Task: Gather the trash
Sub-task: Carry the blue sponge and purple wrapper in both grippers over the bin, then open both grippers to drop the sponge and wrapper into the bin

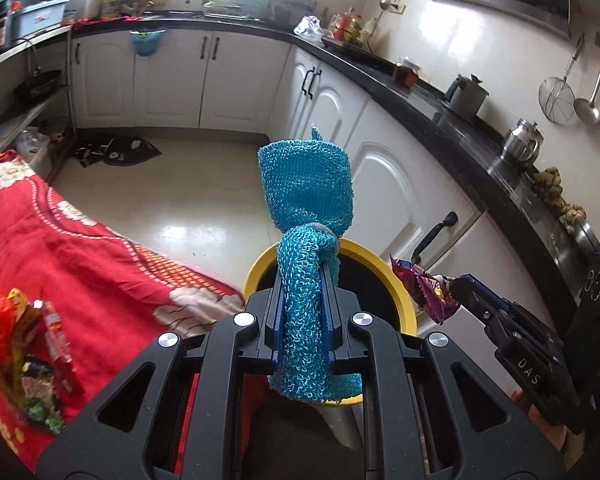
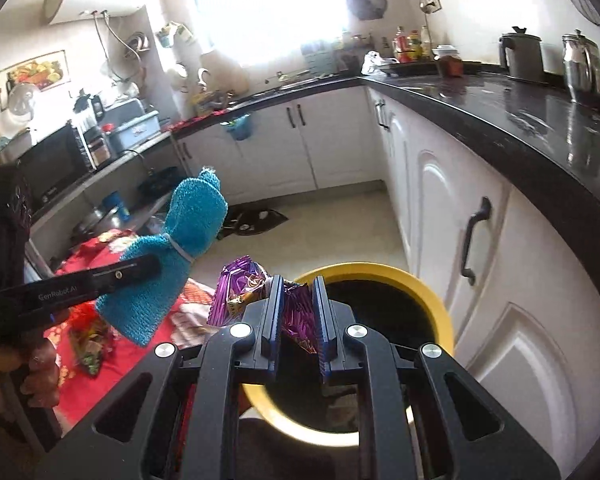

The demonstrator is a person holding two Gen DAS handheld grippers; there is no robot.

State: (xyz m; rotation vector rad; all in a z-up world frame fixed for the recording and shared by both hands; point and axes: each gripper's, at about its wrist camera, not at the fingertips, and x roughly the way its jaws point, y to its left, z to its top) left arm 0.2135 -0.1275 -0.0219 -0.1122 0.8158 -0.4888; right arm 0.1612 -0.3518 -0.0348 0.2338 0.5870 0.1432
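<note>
My left gripper [image 1: 305,280] is shut on a blue knitted scrubber [image 1: 306,184] that stands up from the jaws and hangs below them. It hovers over a yellow-rimmed bin [image 1: 398,282] with a dark inside. To its right, my right gripper [image 1: 458,286] is shut on a crumpled purple wrapper [image 1: 424,288] near the bin's rim. In the right wrist view the right gripper [image 2: 298,284] pinches that purple wrapper [image 2: 240,284] above the bin [image 2: 380,267]. The left gripper [image 2: 152,266] and the scrubber [image 2: 192,216] are at the left.
A table under a red patterned cloth [image 1: 60,248] lies left of the bin, with several loose wrappers [image 1: 32,344] on it. White cabinets [image 1: 384,184] under a black counter [image 1: 480,148] run along the right, carrying kettles and jars. A dark mat [image 1: 116,152] lies on the pale floor.
</note>
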